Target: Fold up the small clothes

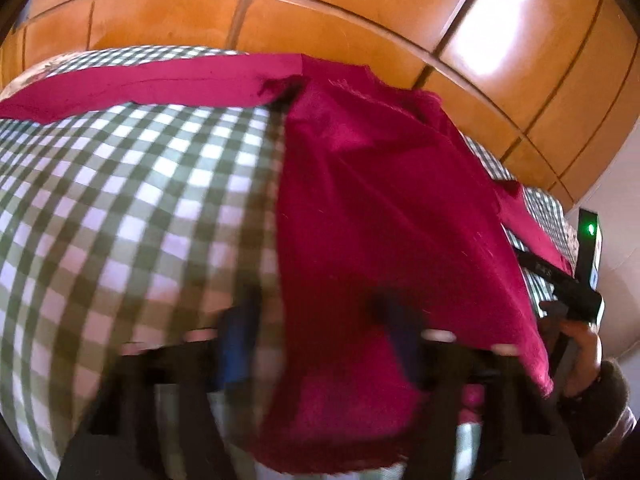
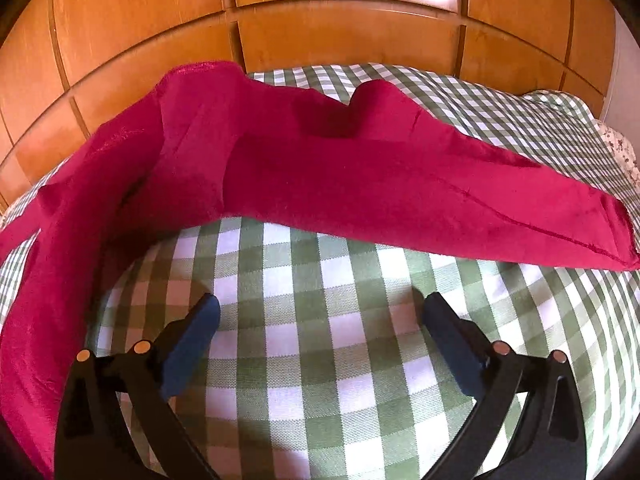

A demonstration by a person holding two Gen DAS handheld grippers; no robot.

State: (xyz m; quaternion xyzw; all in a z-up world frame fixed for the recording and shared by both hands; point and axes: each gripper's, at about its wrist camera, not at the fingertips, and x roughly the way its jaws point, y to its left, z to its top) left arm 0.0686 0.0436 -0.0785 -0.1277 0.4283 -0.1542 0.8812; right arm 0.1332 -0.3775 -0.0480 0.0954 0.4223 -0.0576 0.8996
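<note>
A magenta garment (image 1: 380,220) lies on a green-and-white checked bedspread (image 1: 132,208). In the blurred left wrist view its near part drapes between my left gripper's (image 1: 320,332) blue fingers (image 1: 240,340), which stand apart and open. One long piece stretches along the far edge. In the right wrist view the garment (image 2: 320,184) lies crumpled across the bedspread (image 2: 332,340), curling down the left side. My right gripper (image 2: 320,320) is open and empty just above bare cloth, short of the garment. The right gripper also shows in the left wrist view (image 1: 560,280), at the garment's right edge.
A wooden panelled wardrobe (image 2: 340,32) stands right behind the bed. A floral fabric (image 2: 624,152) shows at the bed's far right corner. A white wall (image 1: 616,220) is at the right.
</note>
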